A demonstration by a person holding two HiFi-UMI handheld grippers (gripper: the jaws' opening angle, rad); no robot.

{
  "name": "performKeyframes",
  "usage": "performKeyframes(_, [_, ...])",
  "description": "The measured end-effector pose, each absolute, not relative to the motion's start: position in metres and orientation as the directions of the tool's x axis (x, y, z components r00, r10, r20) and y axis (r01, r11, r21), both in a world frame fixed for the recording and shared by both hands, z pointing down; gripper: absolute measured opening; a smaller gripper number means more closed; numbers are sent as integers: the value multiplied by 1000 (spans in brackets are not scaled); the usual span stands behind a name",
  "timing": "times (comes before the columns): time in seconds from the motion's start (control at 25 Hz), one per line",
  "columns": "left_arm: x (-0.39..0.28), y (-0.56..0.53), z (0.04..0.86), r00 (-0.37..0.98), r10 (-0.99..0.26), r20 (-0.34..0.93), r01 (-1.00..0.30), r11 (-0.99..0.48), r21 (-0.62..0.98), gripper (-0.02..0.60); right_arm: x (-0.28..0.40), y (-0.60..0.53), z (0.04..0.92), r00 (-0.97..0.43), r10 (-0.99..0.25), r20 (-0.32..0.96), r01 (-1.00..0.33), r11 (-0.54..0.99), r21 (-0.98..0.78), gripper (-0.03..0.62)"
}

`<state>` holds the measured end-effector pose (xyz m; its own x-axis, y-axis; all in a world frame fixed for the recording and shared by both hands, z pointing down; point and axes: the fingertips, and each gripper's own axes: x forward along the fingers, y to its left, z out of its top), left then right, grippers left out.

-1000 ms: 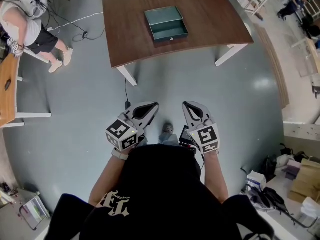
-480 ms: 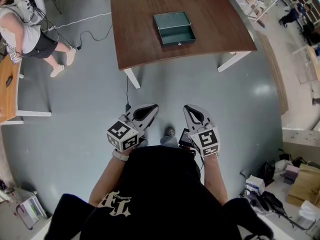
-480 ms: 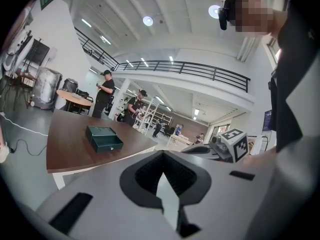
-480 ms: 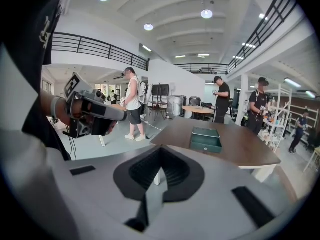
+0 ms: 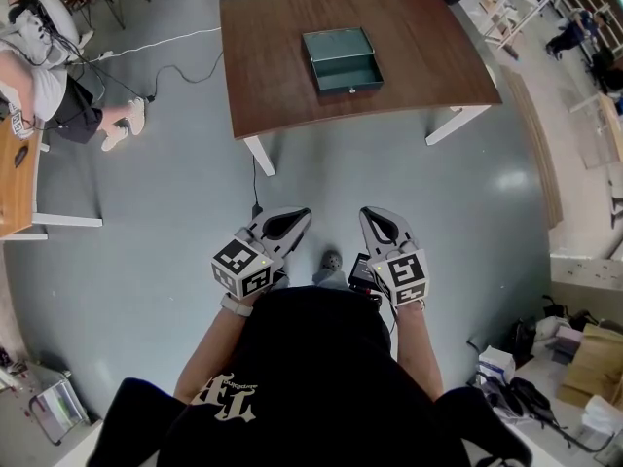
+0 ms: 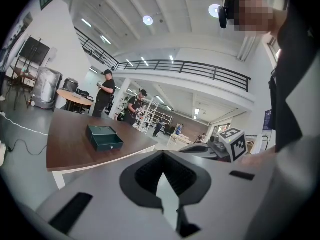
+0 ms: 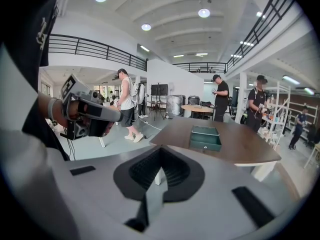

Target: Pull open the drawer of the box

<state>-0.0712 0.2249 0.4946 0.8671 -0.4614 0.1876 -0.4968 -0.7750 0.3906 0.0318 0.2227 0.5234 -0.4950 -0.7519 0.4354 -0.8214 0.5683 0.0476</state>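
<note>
A dark green metal box (image 5: 341, 59) stands on a brown table (image 5: 273, 76), far ahead of me. In the gripper views the box (image 6: 104, 137) (image 7: 205, 138) shows a small knob on its front face, and the drawer looks flush with it. My left gripper (image 5: 300, 214) and right gripper (image 5: 368, 214) are held close to my body, over the grey floor and well short of the table. Both are shut with nothing between the jaws. Seen from its own camera, the left gripper (image 6: 162, 159) points at the table, as does the right gripper (image 7: 161, 151).
A seated person (image 5: 49, 66) and a wooden desk (image 5: 15, 173) are at the left. A cable (image 5: 165, 52) runs across the floor beside the table. Boxes and bags (image 5: 545, 358) lie at the lower right. Several people (image 7: 218, 104) stand beyond the table.
The table and box have slid a little to the right and down in the head view. Both grippers sit slightly lower and stay shut near my body.
</note>
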Motion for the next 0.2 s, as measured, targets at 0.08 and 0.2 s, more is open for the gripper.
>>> performKeyframes(0.08, [-71,226,495,867,-461,189,-497,-775,391,6,32,222,523,-495,-752,434,-821,568,48,-12])
performKeyframes(0.2, [-71,228,495,868,-458,191,-495,-776,390,6,31,222,523,-497,-753,431,-821,569,47,-12])
